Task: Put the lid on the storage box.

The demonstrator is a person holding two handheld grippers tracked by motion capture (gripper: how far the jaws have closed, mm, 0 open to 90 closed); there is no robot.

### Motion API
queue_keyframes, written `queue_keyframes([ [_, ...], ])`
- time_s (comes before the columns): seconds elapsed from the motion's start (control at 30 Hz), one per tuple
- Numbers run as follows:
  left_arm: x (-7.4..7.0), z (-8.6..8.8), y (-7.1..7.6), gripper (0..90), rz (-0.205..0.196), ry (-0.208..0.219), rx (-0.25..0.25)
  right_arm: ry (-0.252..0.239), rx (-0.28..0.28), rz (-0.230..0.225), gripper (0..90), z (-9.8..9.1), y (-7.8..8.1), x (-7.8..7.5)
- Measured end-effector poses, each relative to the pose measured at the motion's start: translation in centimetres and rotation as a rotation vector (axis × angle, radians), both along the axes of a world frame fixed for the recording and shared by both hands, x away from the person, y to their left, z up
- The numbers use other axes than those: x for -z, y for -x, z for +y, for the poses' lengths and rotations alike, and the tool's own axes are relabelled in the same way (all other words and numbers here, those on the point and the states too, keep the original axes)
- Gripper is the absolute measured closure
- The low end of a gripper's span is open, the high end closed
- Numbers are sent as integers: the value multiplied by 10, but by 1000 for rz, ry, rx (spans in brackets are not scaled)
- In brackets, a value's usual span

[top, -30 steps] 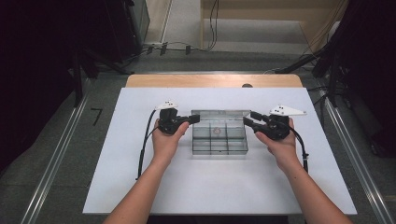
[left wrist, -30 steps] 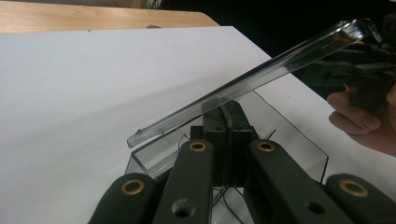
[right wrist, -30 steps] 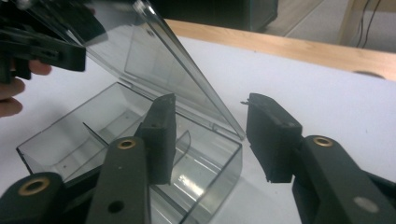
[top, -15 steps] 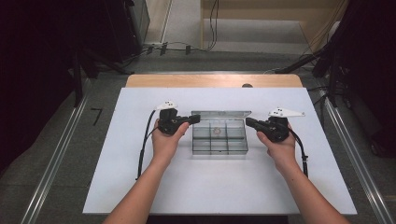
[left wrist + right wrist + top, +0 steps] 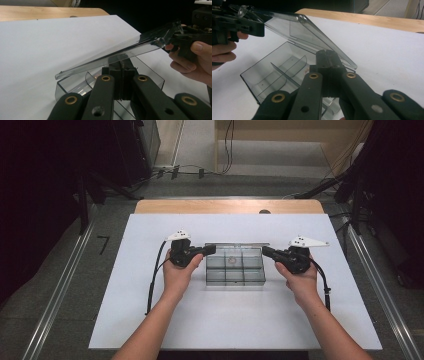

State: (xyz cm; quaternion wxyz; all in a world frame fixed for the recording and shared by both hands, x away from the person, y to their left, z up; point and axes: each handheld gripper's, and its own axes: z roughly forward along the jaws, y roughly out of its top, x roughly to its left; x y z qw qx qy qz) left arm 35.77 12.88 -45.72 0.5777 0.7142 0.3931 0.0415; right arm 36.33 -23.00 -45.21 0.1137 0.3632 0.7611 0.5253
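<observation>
We hold a gripper in each hand at either end of a clear box (image 5: 235, 270) that sits near the middle of the white sheet (image 5: 150, 320) on the table (image 5: 225, 206). The box is divided into small compartments, and its lid (image 5: 112, 56) is raised and tilted, hinged along the far side. Our left gripper (image 5: 209, 250) has its jaws fully closed at the left end of the lid; in the left gripper view the pads (image 5: 122, 72) meet just under the lid's edge, though we cannot tell for sure that they pinch it. Our right gripper (image 5: 267, 252) has just been closing and now has its jaws pressed together at the right end of the lid; in the right gripper view the tips (image 5: 327, 58) sit against the lid's near edge, above the open compartments. A small ring-like thing (image 5: 232, 261) lies in one of the back compartments, too small to make out.
</observation>
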Motion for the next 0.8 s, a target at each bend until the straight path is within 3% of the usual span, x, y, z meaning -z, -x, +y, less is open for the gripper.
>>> queue_keyframes([
  [0.8,-2,-1,18,900,-30,17,28,-10,-27,-35,876,-4,19,-3],
])
